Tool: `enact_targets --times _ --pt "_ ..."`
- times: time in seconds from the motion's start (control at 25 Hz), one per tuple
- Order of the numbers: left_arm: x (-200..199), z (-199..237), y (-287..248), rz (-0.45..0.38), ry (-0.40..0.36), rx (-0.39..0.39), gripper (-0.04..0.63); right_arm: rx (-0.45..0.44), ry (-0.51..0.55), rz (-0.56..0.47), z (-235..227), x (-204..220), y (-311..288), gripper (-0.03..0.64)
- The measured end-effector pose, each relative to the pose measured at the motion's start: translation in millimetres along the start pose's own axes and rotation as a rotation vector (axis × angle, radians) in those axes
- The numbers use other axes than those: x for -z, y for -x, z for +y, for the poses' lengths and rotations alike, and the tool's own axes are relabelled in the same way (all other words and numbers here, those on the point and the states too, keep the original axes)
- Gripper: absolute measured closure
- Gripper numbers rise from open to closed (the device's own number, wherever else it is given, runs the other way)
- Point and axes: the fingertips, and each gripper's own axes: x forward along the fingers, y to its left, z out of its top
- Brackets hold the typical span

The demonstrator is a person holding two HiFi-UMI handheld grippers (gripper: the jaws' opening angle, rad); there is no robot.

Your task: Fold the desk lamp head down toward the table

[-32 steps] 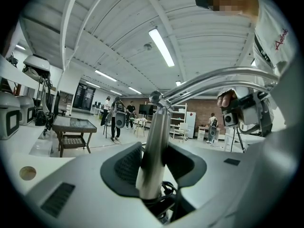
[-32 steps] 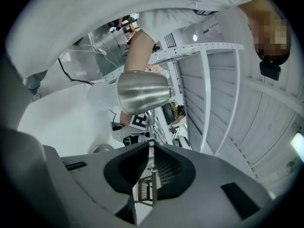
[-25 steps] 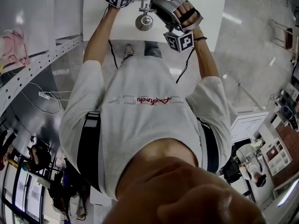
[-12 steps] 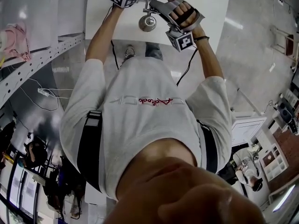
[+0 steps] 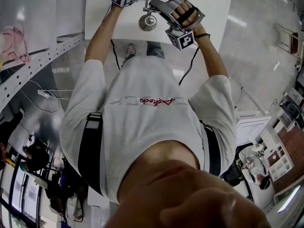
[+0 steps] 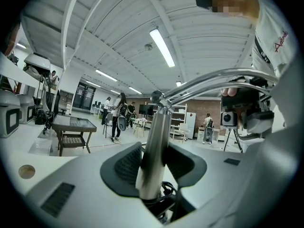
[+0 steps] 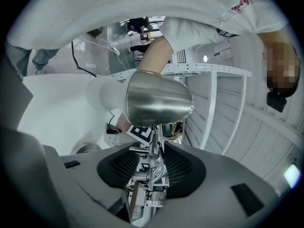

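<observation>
My torso (image 5: 147, 118) fills the head view, and the desk lamp (image 5: 147, 22) is cut off at top centre, over the bench (image 5: 102, 18). My left hand-held gripper (image 6: 153, 163) pinches its pole (image 6: 159, 127). My right hand-held gripper (image 7: 151, 177), jaws just closing, grips the joint (image 7: 153, 151) behind the lamp head (image 7: 159, 99).

Large open lab or workshop hall: white beamed ceiling (image 6: 209, 42), strip lights (image 6: 161, 46), polished floor (image 5: 256, 56), metal rack (image 5: 33, 65), shelving (image 6: 179, 120), low table (image 6: 73, 124), people (image 6: 117, 118) standing about.
</observation>
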Motion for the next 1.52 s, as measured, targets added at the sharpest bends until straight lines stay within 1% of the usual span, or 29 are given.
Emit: enact_targets --times 0.16,0.36,0.56,0.88,1.16,1.24,1.32,1.44,1.52 --pt "-1.3 -0.7 0.2 -0.001 0.001 0.003 0.417 0.004 0.026 -0.004 8.8 -0.9 -0.2 0.44" --pt "-3.3 -1.2 0.2 -0.001 0.003 0.006 0.416 0.058 0.035 -0.008 12.3 -1.4 -1.0 0.44" --pt "-6.8 -1.5 -0.2 -0.004 0.003 0.009 0.416 0.08 0.042 -0.015 11.8 -1.2 -1.2 0.44" --pt "-8.0 -2.5 -0.4 -0.004 0.002 0.007 0.416 0.063 0.027 -0.027 25.3 -2.1 -1.3 0.426" --pt "-7.1 -1.5 -1.4 0.0 -0.001 -0.002 0.416 0.05 0.02 -0.012 27.9 -0.3 -2.2 0.419" --pt "-4.7 -2.1 -0.1 0.002 0.0 -0.006 0.416 0.03 0.002 0.001 32.7 0.8 -1.7 0.394" --pt "-3.9 -2.2 2.4 -0.003 0.001 -0.008 0.407 0.022 -0.043 0.027 35.9 5.6 0.2 0.348" --pt "-6.0 -2.0 4.9 -0.007 -0.021 -0.02 0.407 0.047 -0.091 0.07 29.9 16.1 6.7 0.347" --pt "-6.5 -1.8 7.7 -0.002 -0.028 -0.028 0.407 0.041 -0.093 0.08 28.8 19.6 9.9 0.347"
